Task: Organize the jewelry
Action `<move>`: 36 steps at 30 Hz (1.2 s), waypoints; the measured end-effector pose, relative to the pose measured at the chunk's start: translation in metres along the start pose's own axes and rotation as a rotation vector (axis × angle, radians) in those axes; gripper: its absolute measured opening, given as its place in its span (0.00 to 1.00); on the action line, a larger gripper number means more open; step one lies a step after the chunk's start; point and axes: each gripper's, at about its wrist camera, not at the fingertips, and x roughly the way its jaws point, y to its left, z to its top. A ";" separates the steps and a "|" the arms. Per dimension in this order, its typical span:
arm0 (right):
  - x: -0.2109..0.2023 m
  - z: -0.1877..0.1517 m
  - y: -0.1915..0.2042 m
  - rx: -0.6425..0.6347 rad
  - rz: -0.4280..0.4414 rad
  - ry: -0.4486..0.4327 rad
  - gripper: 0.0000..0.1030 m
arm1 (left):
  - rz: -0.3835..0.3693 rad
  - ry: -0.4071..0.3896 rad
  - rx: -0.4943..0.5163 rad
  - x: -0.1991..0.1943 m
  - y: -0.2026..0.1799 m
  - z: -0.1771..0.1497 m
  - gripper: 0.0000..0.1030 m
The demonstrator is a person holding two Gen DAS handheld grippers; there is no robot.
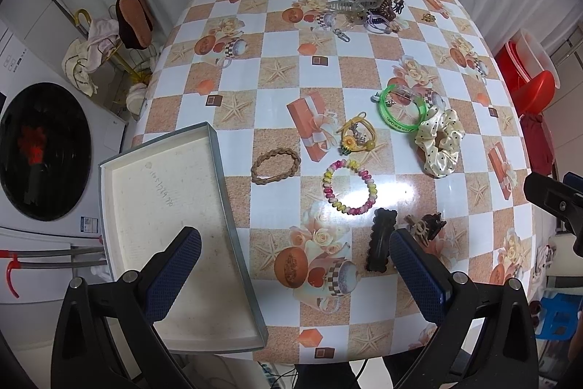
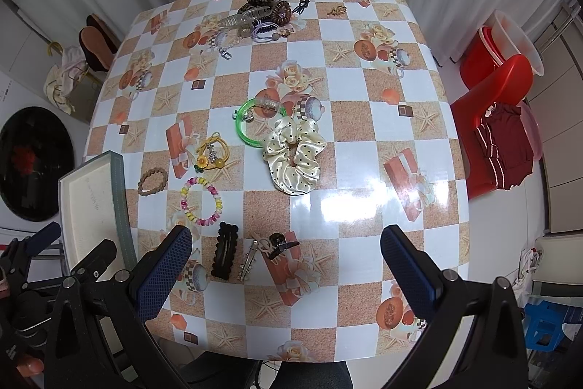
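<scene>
A shallow white tray (image 1: 127, 170) (image 2: 120, 185) sits at the table's left front edge with nothing in it. Loose on the checked tablecloth lie a brown braided band (image 1: 276, 162) (image 2: 153, 182), a pastel bead bracelet (image 1: 349, 186) (image 2: 201, 201), a yellow flower tie (image 1: 359, 135) (image 2: 213, 152), a green bangle (image 1: 402, 108) (image 2: 260, 123), a cream dotted scrunchie (image 1: 439, 143) (image 2: 296, 155) and a black snap clip (image 1: 380, 245) (image 2: 225, 256). My left gripper (image 1: 295, 276) hovers open over the tray's right wall. My right gripper (image 2: 286, 276) hovers open above small clips (image 2: 271, 245), holding nothing.
A pile of hair claws, ties and clasps (image 1: 368, 6) (image 2: 264, 11) lies at the table's far edge. Red plastic tubs (image 2: 495, 61) stand right of the table. A washing machine door (image 1: 43, 150) and a rack with slippers (image 1: 133, 17) are on the left.
</scene>
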 end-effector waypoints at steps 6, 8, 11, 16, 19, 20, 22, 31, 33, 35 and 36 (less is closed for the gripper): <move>0.000 0.000 0.000 0.000 0.000 -0.001 1.00 | 0.001 0.001 0.001 0.000 0.000 0.000 1.00; 0.000 0.001 0.001 0.000 0.000 -0.001 1.00 | 0.001 0.001 0.001 0.000 0.000 0.000 1.00; 0.000 0.001 0.001 0.000 0.001 -0.002 1.00 | 0.002 0.001 0.001 0.000 0.000 0.001 1.00; 0.000 0.001 0.002 0.000 0.001 -0.001 1.00 | 0.002 0.002 0.002 0.000 0.000 0.001 1.00; 0.000 0.001 0.002 0.000 0.001 -0.001 1.00 | 0.002 0.002 0.003 0.000 0.000 0.001 1.00; 0.000 0.001 0.002 0.000 0.001 -0.002 1.00 | 0.002 0.002 0.003 0.000 0.000 0.001 1.00; 0.001 0.002 0.002 0.000 0.001 -0.002 1.00 | 0.003 0.003 0.003 0.000 0.000 0.001 1.00; 0.002 0.002 0.003 0.000 0.001 -0.002 1.00 | 0.003 0.003 0.004 0.000 0.000 0.001 1.00; 0.002 0.003 0.003 0.000 0.001 -0.002 1.00 | 0.003 0.004 0.004 0.000 0.000 0.001 1.00; 0.002 0.003 0.003 0.000 0.001 -0.002 1.00 | 0.004 0.004 0.004 0.000 -0.001 0.001 1.00; 0.002 0.003 0.003 0.000 0.001 -0.002 1.00 | 0.001 0.005 0.004 0.001 0.003 0.000 1.00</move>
